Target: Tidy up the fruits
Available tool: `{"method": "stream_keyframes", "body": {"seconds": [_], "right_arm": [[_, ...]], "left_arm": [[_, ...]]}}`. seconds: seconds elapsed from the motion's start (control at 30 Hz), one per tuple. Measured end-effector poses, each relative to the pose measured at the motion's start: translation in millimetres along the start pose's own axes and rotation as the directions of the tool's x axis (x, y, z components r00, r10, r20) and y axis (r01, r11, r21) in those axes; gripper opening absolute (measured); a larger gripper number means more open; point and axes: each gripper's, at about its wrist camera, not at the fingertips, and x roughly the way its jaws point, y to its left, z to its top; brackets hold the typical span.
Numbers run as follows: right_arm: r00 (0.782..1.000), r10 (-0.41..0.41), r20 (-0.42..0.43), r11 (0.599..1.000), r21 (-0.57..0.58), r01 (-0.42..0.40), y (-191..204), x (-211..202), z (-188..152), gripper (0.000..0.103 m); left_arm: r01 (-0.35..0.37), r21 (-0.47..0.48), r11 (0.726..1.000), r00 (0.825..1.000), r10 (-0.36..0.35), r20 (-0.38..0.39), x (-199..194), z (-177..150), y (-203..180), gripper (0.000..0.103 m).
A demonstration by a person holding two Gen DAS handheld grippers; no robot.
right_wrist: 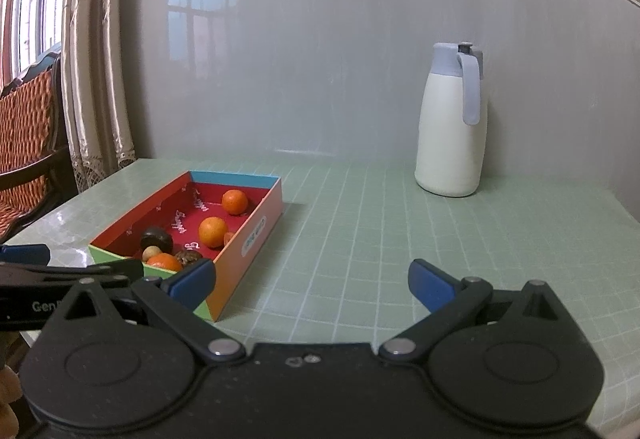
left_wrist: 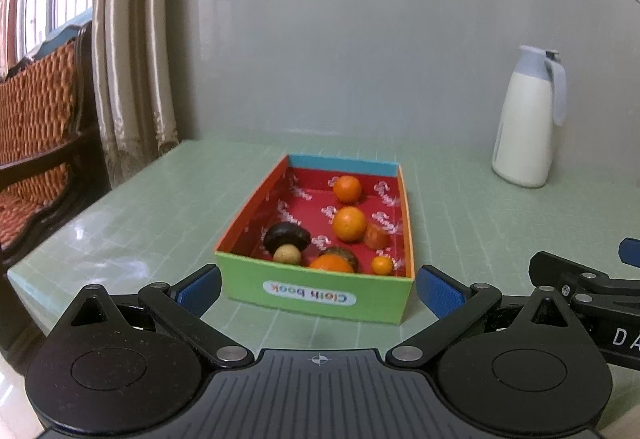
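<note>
A colourful cardboard box with a red lining stands on the green table; it also shows in the right wrist view. Inside lie several oranges, one of them in the middle, a small orange, a toy mushroom, a dark brown fruit and a red piece. My left gripper is open and empty, just in front of the box's near wall. My right gripper is open and empty, to the right of the box above bare table.
A white jug with a grey-blue lid and handle stands at the back right against the wall. A curtain and a wooden chair with an orange cushion are beyond the table's left edge. The green grid mat covers the table.
</note>
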Motion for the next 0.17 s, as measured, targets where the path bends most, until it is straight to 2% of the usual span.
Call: {"method": "stream_keyframes", "body": {"seconds": [0.17], "right_arm": [[1.0,-0.004,0.007,1.0,0.005,0.004,-2.9,-0.2,2.4,0.103]], "left_arm": [[-0.003,0.01,1.0,1.0,0.003,0.025,-1.0,4.0,-3.8,0.103]]}}
